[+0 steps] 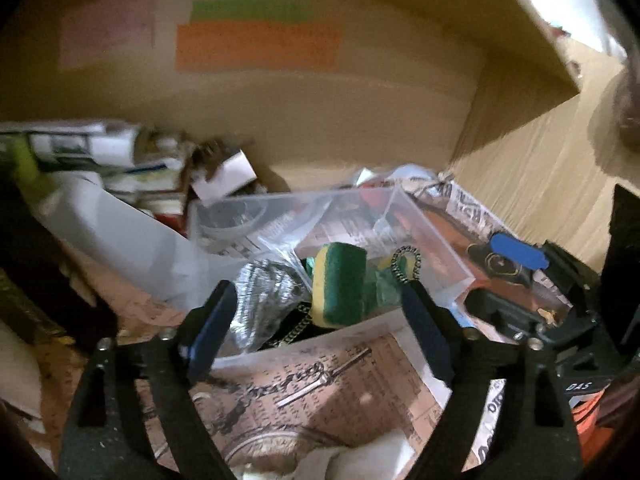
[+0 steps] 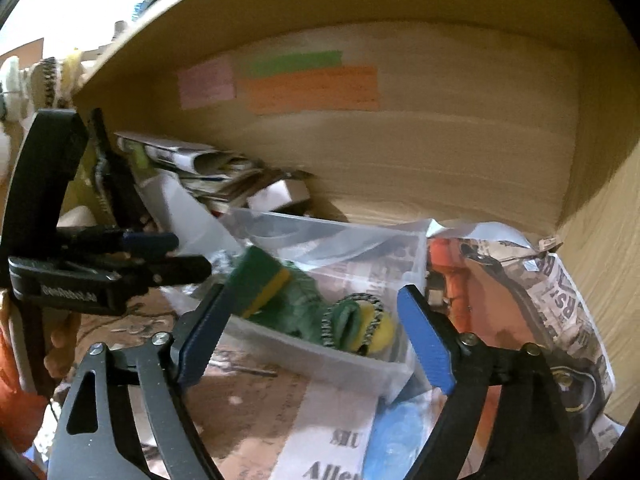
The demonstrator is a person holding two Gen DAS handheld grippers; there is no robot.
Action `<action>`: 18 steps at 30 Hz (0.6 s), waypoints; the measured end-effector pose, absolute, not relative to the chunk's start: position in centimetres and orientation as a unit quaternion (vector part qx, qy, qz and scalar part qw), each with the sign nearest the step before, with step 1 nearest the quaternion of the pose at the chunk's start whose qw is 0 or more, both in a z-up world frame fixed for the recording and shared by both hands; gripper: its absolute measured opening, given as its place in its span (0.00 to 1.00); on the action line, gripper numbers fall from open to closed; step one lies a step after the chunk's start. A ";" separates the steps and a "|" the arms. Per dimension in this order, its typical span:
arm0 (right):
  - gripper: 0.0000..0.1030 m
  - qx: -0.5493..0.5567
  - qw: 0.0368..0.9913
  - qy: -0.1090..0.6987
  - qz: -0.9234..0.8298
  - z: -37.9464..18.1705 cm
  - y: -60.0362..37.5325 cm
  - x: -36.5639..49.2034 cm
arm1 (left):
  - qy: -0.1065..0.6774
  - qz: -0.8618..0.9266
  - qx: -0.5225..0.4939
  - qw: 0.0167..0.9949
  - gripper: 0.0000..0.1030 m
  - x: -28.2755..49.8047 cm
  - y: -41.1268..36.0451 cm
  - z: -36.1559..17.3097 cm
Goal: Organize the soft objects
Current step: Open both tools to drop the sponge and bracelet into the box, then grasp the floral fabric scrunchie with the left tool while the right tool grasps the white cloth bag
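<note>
Green and yellow sponge (image 1: 340,284) between the left tool's (image 1: 320,324) blue-padded black fingers. Silver, glittery scourer (image 1: 264,300) just left of it. Clear plastic tub (image 2: 320,356). Black-and-white striped trim on a green-and-yellow soft piece (image 2: 360,322) ahead of the right tool (image 2: 316,332). Pink (image 2: 206,83), green (image 2: 296,62), orange (image 2: 312,88) paper patches on the tan wood wall. Black-on-white printed newspaper (image 2: 560,292) right of that tool.

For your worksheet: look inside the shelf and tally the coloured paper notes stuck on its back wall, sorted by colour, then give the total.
Pink notes: 1
Green notes: 1
Orange notes: 1
Total: 3, all stuck on the back wall of the shelf.
</note>
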State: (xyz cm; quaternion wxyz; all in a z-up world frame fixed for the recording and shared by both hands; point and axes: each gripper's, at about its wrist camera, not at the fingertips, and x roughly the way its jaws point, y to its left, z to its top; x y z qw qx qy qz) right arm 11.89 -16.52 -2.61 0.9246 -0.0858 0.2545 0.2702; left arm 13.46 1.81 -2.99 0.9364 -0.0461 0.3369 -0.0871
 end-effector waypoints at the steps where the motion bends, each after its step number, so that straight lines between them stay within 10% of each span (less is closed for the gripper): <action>1: 0.83 -0.087 0.924 0.253 0.274 -2.6 -16.3 11.5 | 0.329 -0.084 -0.044 0.940 0.89 12.7 2.0 -2.6; 18: 0.95 -0.089 0.876 0.303 0.365 -6.9 -10.2 6.1 | 0.353 0.012 -0.043 0.935 0.97 2.8 7.8 -6.8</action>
